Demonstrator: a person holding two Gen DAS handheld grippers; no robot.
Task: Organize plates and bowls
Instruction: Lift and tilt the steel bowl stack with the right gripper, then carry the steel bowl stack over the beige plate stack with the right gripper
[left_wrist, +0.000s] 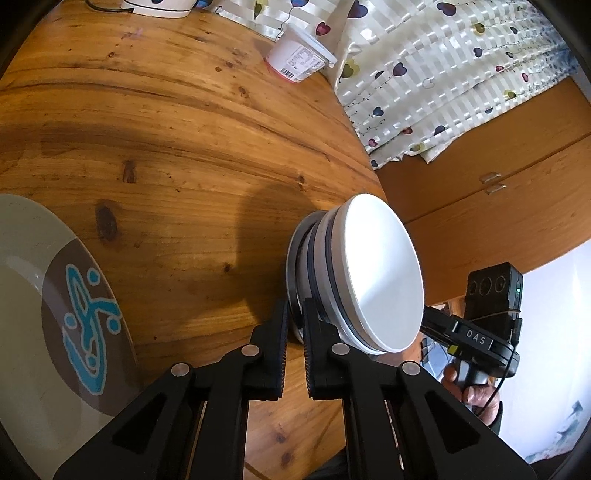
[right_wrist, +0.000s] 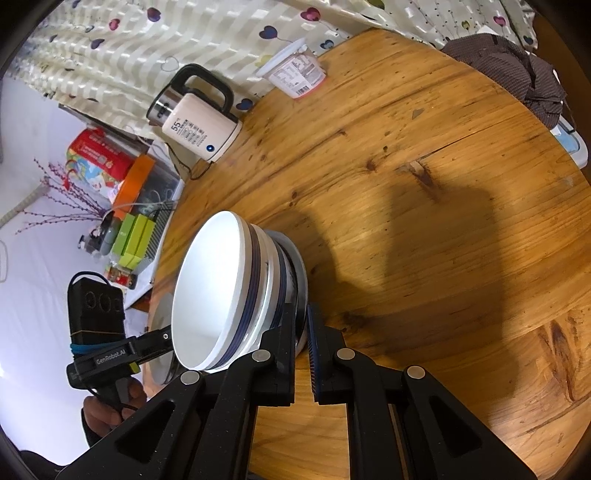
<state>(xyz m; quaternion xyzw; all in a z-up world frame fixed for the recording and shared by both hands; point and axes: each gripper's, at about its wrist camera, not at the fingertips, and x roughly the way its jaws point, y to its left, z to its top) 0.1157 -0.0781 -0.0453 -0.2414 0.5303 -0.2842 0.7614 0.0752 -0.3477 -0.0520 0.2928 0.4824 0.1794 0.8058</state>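
A stack of nested white bowls with dark blue bands (left_wrist: 373, 277) sits in a metal-rimmed bottom bowl near the edge of the round wooden table (left_wrist: 166, 122). My left gripper (left_wrist: 294, 317) is shut on the stack's near rim. My right gripper (right_wrist: 302, 328) is shut on the opposite rim of the same stack (right_wrist: 214, 291). Each view shows the other hand-held gripper beyond the bowls. A large grey plate with a brown band and blue pattern (left_wrist: 55, 317) lies on the table at the far left of the left wrist view.
A white yoghurt tub (left_wrist: 299, 55) lies on its side by the heart-print curtain (left_wrist: 443, 66). A kettle (right_wrist: 195, 118) stands at the table edge, a dark cloth (right_wrist: 517, 74) at the far right. A wooden cabinet (left_wrist: 498, 192) stands beyond the table.
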